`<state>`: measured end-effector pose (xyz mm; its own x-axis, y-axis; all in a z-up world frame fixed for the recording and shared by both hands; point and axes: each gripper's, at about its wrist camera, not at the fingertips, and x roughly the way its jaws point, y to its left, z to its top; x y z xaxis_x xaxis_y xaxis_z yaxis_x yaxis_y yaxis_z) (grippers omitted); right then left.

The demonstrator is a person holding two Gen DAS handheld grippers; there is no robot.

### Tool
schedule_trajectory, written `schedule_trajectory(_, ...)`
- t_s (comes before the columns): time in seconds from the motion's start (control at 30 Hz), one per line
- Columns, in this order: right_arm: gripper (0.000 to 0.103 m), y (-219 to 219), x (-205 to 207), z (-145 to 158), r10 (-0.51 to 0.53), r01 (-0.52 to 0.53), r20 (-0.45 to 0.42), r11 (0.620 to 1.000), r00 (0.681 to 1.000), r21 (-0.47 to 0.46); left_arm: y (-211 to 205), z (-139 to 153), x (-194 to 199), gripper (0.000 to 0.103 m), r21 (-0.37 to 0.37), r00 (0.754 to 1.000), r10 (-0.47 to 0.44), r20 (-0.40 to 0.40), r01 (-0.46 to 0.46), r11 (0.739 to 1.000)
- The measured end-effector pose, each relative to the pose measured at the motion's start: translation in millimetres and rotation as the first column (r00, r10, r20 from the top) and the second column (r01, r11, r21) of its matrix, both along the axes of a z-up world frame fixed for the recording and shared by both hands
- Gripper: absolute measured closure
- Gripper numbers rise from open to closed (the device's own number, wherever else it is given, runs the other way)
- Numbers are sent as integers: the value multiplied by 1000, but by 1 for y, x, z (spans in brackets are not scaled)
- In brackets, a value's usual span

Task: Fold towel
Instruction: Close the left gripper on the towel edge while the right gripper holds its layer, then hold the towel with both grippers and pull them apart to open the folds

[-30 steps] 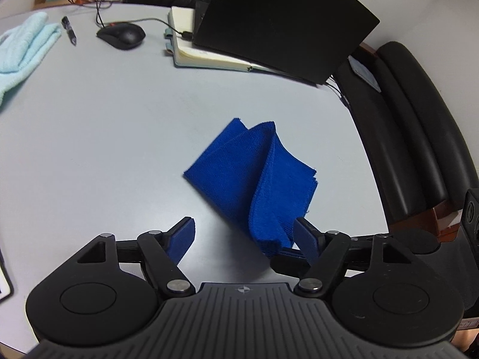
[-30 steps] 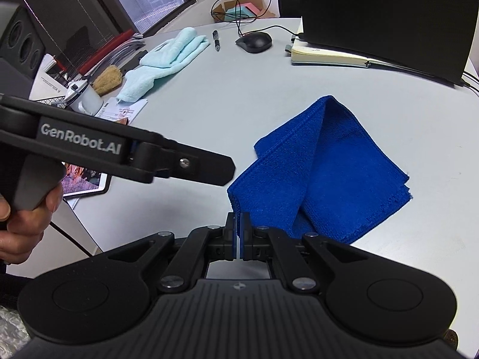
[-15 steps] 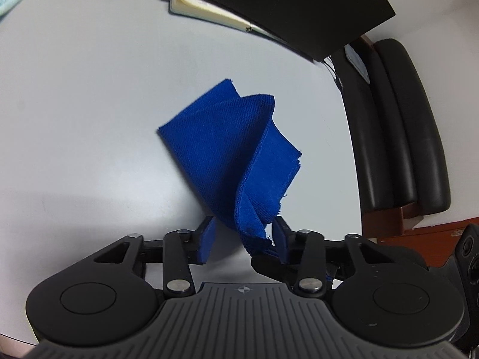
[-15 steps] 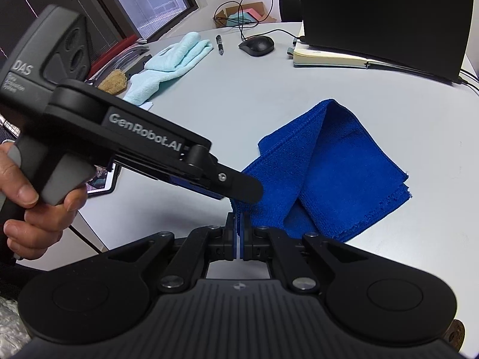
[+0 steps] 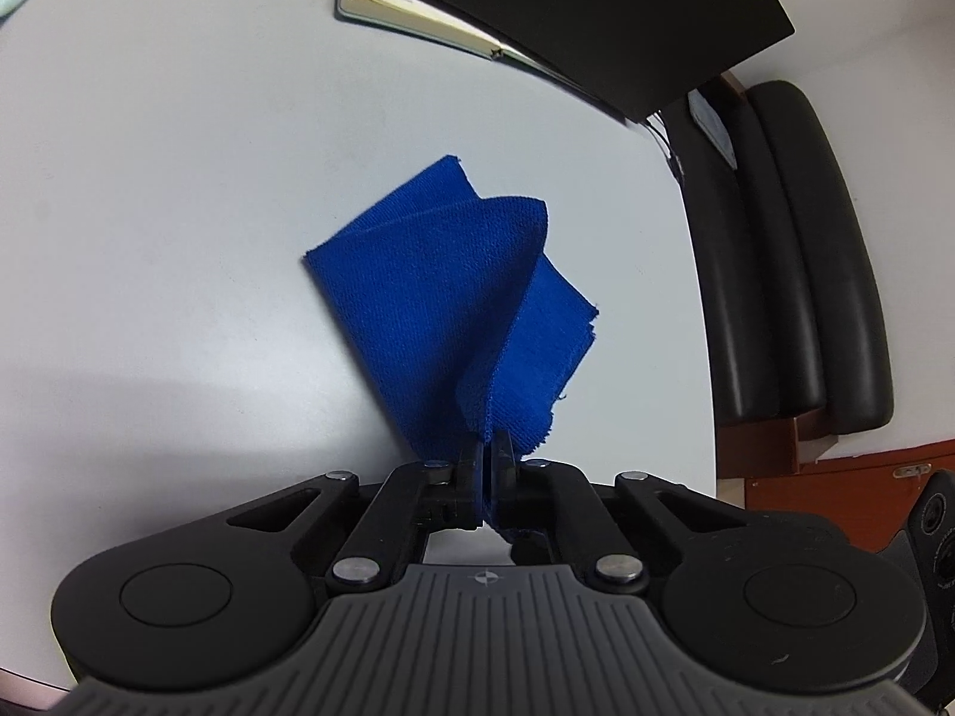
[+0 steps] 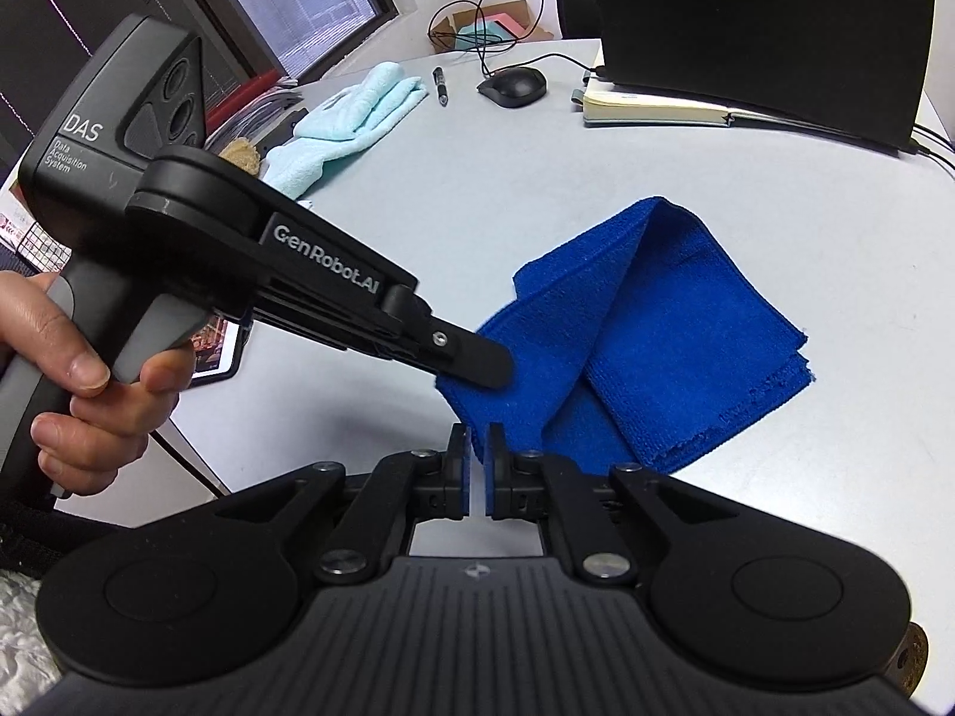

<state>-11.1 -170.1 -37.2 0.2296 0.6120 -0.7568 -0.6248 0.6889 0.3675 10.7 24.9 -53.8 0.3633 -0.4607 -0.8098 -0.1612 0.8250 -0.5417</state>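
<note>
A folded blue towel point(image 5: 453, 298) lies on the white table, its near corner lifted off the surface. My left gripper point(image 5: 489, 453) is shut on that near corner. In the right wrist view the towel point(image 6: 644, 334) is in the middle, and the left gripper point(image 6: 477, 367) reaches in from the left, clamped on the towel's near edge. My right gripper point(image 6: 476, 447) is just below that spot, its pads a narrow slit apart at the towel's edge; whether it still pinches the cloth I cannot tell.
A light blue towel point(image 6: 352, 113), a pen point(image 6: 440, 86), a black mouse point(image 6: 513, 86), an open notebook point(image 6: 656, 110) and a black laptop point(image 6: 758, 30) sit at the far side. Black chairs point(image 5: 788, 262) stand to the right. The table's near edge point(image 6: 197, 453) is beside my hand.
My left gripper moved in and closed on the towel's near corner, beside my right gripper. The right gripper's pads have parted slightly.
</note>
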Motion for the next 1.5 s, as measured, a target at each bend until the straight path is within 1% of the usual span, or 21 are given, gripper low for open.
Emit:
schedule_trajectory(0.17, 97, -14, 8, -2, -44, 43, -15, 999, 999, -9, 2, 3, -4, 101, 43, 1000, 3, 5, -3, 999)
schedule_trajectory(0.3, 97, -25, 17, -6, -90, 90, -12, 995, 996, -42, 5, 6, -7, 101, 74, 1000, 11, 17, -12, 997)
schedule_trajectory(0.37, 97, -30, 22, -9, -112, 111, -14, 992, 994, -55, 6, 7, -9, 101, 100, 1000, 20, 22, -22, 995)
schedule_trajectory(0.4, 97, -31, 25, -10, -124, 123, -12, 990, 992, -65, 8, 8, -11, 101, 125, 999, 25, 27, -28, 992)
schedule_trajectory(0.57, 96, -37, 37, -16, -151, 150, -2, 983, 988, -106, 16, 13, -18, 101, 202, 998, 50, 43, -58, 978)
schedule_trajectory(0.63, 96, -38, 40, -19, -156, 155, 1, 981, 988, -117, 19, 15, -21, 101, 247, 997, 59, 53, -71, 966)
schedule_trajectory(0.83, 94, -35, 48, -28, -153, 151, 1, 977, 988, -148, 27, 19, -27, 101, 330, 995, 80, 65, -97, 939)
schedule_trajectory(0.87, 90, -34, 48, -30, -151, 149, 1, 977, 989, -153, 28, 19, -27, 101, 345, 995, 81, 66, -99, 934)
schedule_trajectory(0.9, 82, -33, 48, -30, -150, 148, 4, 976, 989, -158, 28, 20, -27, 101, 360, 994, 82, 67, -100, 928)
schedule_trajectory(0.93, 79, -33, 49, -31, -148, 147, 6, 976, 989, -162, 29, 20, -27, 101, 378, 994, 82, 67, -102, 920)
schedule_trajectory(0.97, 78, -32, 49, -32, -146, 145, 7, 976, 989, -165, 29, 20, -27, 101, 386, 994, 83, 66, -102, 917)
schedule_trajectory(1.27, 78, -24, 54, -39, -136, 136, 16, 971, 991, -195, 32, 19, -27, 101, 458, 995, 67, 67, -91, 884)
schedule_trajectory(1.37, 78, -22, 56, -42, -137, 137, 15, 970, 990, -200, 32, 18, -26, 101, 486, 996, 62, 67, -86, 869)
schedule_trajectory(1.5, 78, -19, 60, -47, -141, 138, 2, 971, 990, -195, 36, 15, -25, 101, 489, 996, 71, 53, -88, 868)
